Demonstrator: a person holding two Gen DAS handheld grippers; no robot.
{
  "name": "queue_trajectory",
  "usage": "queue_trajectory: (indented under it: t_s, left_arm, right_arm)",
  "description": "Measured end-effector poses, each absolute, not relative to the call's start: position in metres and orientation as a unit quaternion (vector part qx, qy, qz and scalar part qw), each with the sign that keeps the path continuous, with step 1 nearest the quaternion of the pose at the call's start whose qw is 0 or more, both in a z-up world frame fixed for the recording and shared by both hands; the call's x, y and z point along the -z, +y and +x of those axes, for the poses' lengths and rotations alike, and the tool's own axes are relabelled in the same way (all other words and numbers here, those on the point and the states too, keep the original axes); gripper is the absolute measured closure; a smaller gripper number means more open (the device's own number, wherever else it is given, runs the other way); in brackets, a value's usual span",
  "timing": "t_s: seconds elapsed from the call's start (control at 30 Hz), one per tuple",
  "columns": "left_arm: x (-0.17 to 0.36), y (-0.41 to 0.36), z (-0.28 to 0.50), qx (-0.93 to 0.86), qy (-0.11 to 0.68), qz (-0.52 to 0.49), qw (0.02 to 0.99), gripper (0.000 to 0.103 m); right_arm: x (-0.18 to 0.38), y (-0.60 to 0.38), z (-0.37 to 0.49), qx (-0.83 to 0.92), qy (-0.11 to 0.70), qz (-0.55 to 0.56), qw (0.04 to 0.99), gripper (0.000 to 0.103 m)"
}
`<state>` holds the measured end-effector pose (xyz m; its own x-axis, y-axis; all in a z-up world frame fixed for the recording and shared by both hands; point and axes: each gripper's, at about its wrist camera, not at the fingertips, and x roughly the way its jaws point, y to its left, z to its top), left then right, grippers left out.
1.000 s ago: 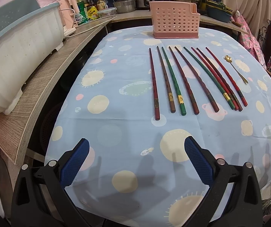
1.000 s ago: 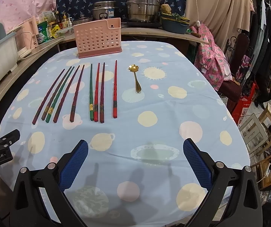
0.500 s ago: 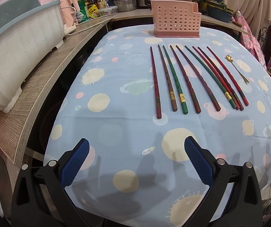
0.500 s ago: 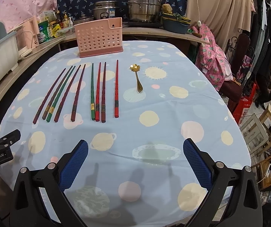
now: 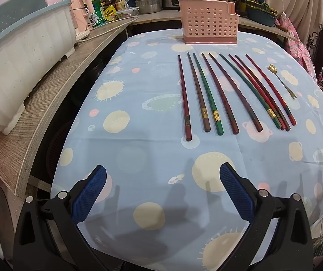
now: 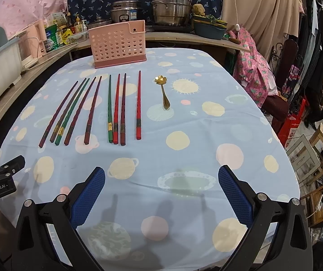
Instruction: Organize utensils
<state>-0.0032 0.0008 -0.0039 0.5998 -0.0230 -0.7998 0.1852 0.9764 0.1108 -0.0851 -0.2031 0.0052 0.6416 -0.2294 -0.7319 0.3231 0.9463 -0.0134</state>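
nine chopsticks [image 6: 93,110] and a gold spoon [image 6: 164,93] flat on the surface [image 6: 206,149], before the pink holder [image 6: 118,44]. light, stiff, probably slick; best pinched mid-shaft. left tongs [image 5: 160,195] and right tongs [image 6: 161,195] wide, empty.

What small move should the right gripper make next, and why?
Probably ease the right gripper forward toward the gold spoon. Its jaws stand open and empty, the spoon lies alone right of the chopsticks, and the pink holder is still empty.
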Motion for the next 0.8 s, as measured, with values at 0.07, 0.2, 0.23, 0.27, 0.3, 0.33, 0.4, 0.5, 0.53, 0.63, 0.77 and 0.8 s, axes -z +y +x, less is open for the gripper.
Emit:
queue_trajectory:
  t_s: [0.07,0.2,0.23,0.27,0.3,0.33,0.4,0.5,0.53,0.63,0.77,0.8]
  left_arm:
    - [0.0041,0.0005,-0.0035,0.059,0.443,0.092,0.890,0.007]
    - [0.0034,-0.0002,-0.0043,0.060,0.443,0.093,0.890,0.007]
    - [0.0033,-0.0001,-0.0045,0.061,0.442,0.092,0.890,0.007]
    - [0.0031,-0.0001,-0.0049,0.061,0.442,0.092,0.890,0.007]
    - [0.0032,-0.0002,-0.0050,0.061,0.442,0.093,0.890,0.007]
    - [0.0032,-0.0002,-0.0050,0.061,0.442,0.093,0.890,0.007]
    - [0.0029,-0.0006,-0.0049,0.061,0.442,0.093,0.890,0.007]
    - [0.0031,-0.0013,-0.0047,0.060,0.443,0.094,0.890,0.007]
    - [0.0032,-0.0015,-0.0046,0.060,0.443,0.095,0.890,0.007]
    - [0.0040,-0.0021,-0.0039,0.059,0.444,0.095,0.889,0.007]
    - [0.0041,-0.0025,-0.0028,0.060,0.444,0.095,0.889,0.007]
    - [0.0043,-0.0027,-0.0027,0.061,0.444,0.095,0.889,0.007]
  right_arm:
    - [-0.0051,-0.2034,-0.0852,0.153,0.395,0.060,0.904,0.007]
    - [-0.0051,-0.2037,-0.0853,0.152,0.395,0.059,0.904,0.007]
    - [-0.0051,-0.2039,-0.0853,0.151,0.396,0.059,0.904,0.007]
    - [-0.0051,-0.2038,-0.0857,0.151,0.396,0.059,0.904,0.007]
    - [-0.0051,-0.2039,-0.0856,0.150,0.396,0.059,0.904,0.007]
    - [-0.0047,-0.2039,-0.0851,0.150,0.396,0.059,0.904,0.007]
    - [-0.0045,-0.2036,-0.0845,0.150,0.396,0.059,0.904,0.007]
    - [-0.0043,-0.2039,-0.0841,0.149,0.396,0.060,0.904,0.007]
    - [-0.0040,-0.2037,-0.0839,0.149,0.396,0.060,0.904,0.007]
    - [-0.0039,-0.2037,-0.0837,0.148,0.396,0.060,0.904,0.007]
    - [-0.0038,-0.2039,-0.0839,0.149,0.396,0.061,0.904,0.007]
    - [-0.0037,-0.2040,-0.0839,0.149,0.396,0.061,0.904,0.007]
